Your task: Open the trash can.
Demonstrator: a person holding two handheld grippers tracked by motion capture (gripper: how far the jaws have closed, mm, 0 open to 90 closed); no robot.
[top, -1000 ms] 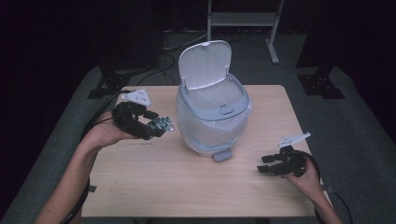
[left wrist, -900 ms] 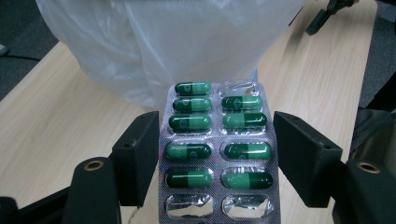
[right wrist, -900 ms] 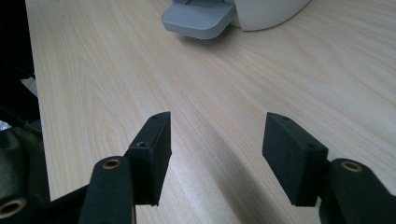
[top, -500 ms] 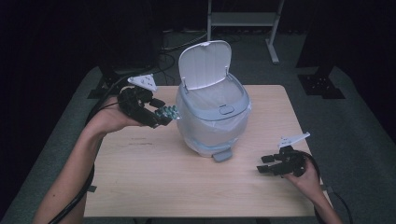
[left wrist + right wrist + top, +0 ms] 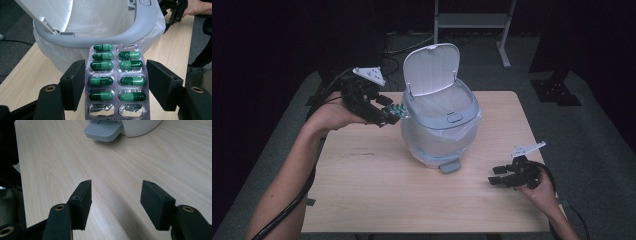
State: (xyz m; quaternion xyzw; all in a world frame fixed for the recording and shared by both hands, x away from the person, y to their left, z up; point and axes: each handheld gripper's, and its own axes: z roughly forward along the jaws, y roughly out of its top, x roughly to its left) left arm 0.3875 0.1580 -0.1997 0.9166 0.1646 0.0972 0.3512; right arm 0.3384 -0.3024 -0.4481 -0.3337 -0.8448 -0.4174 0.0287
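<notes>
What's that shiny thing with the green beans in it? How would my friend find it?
Find the big white bin with its lid up in the middle of the wooden table. Just beside its rim, the left gripper holds a silver blister pack of pills. It has two rows of green capsules, and a few pockets are already empty.

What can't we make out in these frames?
- Bin inside: in the high view the rim and white liner hide the bottom; in the left gripper view the top edge cuts it off.
- Blister pack: the bottom edge cuts off its lower end in the left gripper view; capsule print is too small to read.
- Pedal: the top edge cuts off its hinge in the right gripper view.
</notes>
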